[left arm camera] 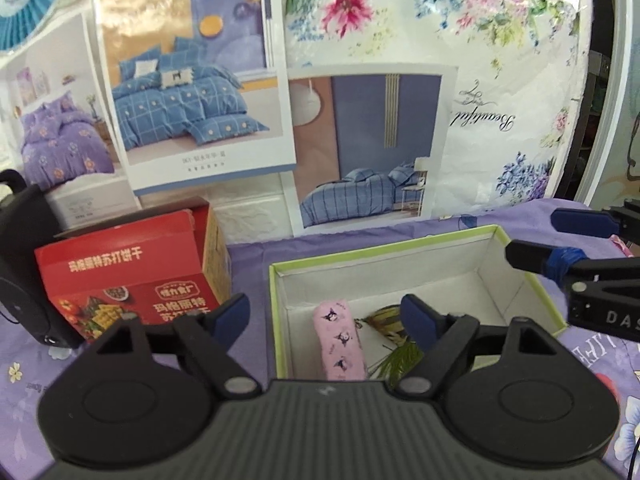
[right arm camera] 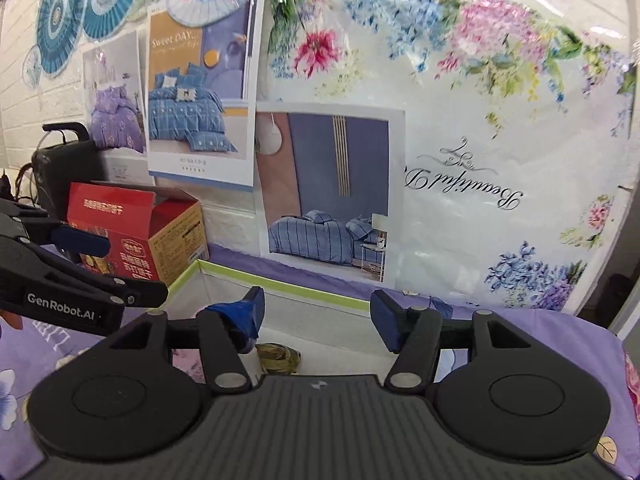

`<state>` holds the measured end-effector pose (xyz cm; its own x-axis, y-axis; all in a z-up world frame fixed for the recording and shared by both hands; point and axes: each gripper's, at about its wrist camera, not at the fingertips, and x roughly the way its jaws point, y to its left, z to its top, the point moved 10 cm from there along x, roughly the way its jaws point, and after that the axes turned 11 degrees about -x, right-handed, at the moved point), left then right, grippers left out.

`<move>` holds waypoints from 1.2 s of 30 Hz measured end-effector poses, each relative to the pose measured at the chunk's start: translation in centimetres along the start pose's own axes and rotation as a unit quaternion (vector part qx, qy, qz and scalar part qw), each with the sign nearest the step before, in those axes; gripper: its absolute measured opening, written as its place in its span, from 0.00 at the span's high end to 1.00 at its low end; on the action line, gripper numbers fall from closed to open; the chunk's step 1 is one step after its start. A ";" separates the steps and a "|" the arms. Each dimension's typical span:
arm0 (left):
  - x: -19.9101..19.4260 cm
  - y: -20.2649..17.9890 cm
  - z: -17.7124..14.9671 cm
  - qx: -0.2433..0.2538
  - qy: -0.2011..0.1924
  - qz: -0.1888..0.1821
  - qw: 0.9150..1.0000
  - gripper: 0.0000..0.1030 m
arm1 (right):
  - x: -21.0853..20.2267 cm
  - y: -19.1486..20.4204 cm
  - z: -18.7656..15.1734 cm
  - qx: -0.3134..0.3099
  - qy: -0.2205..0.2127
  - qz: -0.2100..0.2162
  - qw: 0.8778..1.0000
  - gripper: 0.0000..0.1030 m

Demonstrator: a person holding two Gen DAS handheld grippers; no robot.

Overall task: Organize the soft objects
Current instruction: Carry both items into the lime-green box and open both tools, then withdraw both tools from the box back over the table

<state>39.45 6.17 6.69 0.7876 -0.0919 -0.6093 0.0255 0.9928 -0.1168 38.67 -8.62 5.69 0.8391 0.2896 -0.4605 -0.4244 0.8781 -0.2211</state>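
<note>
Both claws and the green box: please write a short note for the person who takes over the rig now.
Left claw: open, empty, over the near edge of the green box.
Right claw: open, empty, at the same box from its right side.
In the box: a pink roll and a folded leaf-print cloth beside it.
Done: these two are in.
Left: no other soft things are in view; look around. The red carton stands to the left.

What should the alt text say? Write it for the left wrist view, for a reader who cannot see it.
The left gripper, jaws open and empty, hangs over a green-rimmed open box holding a pink rolled cloth and a printed piece beside it. The right gripper reaches in from the right; a red carton stands left on purple bedding.
</note>
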 end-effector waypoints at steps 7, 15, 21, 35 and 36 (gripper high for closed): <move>-7.3 -0.8 -1.7 -0.013 -0.041 -0.009 0.999 0.04 | -8.4 0.1 -0.6 0.033 -0.050 -0.023 0.998 0.55; -14.4 -2.3 -6.2 -0.018 -0.077 -0.024 0.997 0.04 | -14.7 2.1 -5.5 0.095 -0.071 -0.046 0.992 0.52; -17.0 -0.3 -11.9 -0.058 -0.085 0.012 0.995 0.04 | -17.3 3.9 -11.3 0.143 -0.082 -0.073 0.984 0.49; -14.1 6.0 -25.0 -0.069 0.014 0.103 0.992 0.04 | -14.3 12.0 -20.4 0.100 0.011 -0.006 0.995 0.48; -14.2 5.9 -24.9 -0.067 0.012 0.102 0.992 0.04 | -14.3 11.7 -20.4 0.094 0.010 -0.023 0.995 0.48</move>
<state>13.09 11.45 -4.91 0.7534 0.1073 -0.6488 -0.2172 0.9718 -0.0915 14.82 -10.27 -7.83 0.8483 0.2406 -0.4717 -0.3121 0.9468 -0.0784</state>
